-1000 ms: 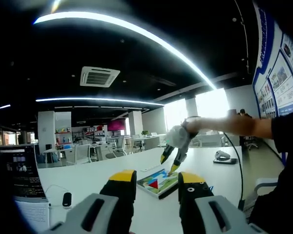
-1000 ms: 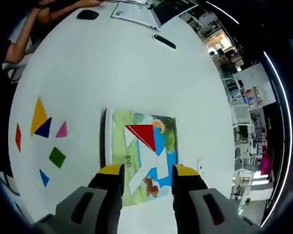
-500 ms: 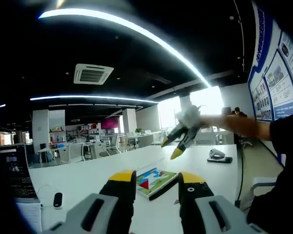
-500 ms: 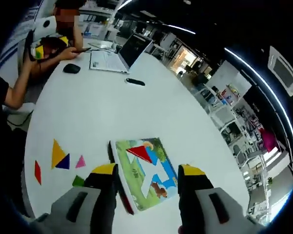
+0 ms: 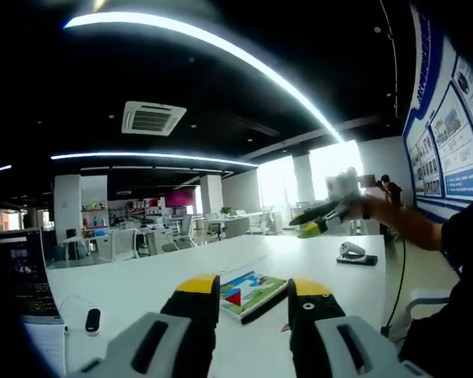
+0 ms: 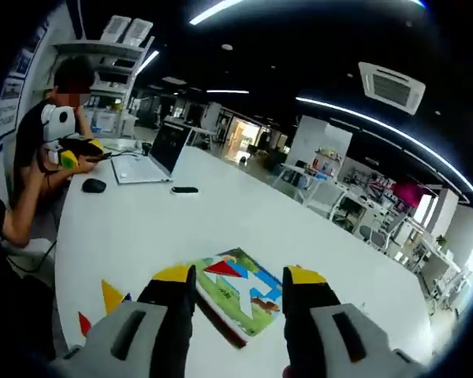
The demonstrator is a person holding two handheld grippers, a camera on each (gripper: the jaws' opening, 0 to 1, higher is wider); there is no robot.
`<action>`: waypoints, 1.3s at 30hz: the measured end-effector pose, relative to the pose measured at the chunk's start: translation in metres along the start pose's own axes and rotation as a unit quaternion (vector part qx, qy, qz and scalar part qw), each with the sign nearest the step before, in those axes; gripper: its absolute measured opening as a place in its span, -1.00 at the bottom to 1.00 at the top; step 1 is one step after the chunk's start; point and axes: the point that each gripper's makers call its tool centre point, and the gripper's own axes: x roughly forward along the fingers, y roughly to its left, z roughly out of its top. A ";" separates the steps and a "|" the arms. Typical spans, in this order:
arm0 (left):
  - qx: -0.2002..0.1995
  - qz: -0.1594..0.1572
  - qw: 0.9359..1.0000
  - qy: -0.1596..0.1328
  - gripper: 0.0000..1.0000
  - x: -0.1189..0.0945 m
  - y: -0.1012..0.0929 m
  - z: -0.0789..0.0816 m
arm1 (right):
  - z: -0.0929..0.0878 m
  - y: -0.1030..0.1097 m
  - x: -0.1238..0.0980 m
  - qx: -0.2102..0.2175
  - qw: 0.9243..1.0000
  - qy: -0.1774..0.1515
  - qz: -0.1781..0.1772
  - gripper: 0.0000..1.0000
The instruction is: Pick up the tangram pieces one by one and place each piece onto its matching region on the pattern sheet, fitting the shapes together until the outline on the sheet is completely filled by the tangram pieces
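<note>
Overhead, right claw (image 5: 319, 222) raised above worktop (image 6: 142, 228), spread, empty; left claw (image 5: 252, 287) spread, idle; pattern sheet (image 6: 240, 291) holds red triangle (image 6: 225, 269).

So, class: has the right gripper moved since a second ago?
Yes. In the left gripper view, the right gripper has lifted up and rightward, away from the pattern sheet.

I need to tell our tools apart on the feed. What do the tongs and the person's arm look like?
Both tongs match: the left tongs and right tongs have grey bodies with dark slots, black jaws and yellow tips. In the left gripper view the right tongs show a pale body and a black cable hanging below the arm. The person wears a dark sleeve.
</note>
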 end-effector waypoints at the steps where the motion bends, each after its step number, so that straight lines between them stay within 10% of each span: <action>1: -0.001 0.001 1.000 0.000 -0.28 0.000 0.000 0.000 | -0.003 0.001 -0.006 0.005 1.000 -0.004 -0.002 -0.11; 18: -0.003 -0.005 1.000 0.012 -0.28 0.006 -0.003 -0.007 | -0.028 0.023 -0.064 0.063 0.994 -0.069 -0.053 -0.12; 39: 0.007 -0.015 1.000 0.020 -0.28 0.011 -0.006 -0.006 | -0.014 0.017 -0.087 0.094 0.984 -0.132 -0.069 -0.18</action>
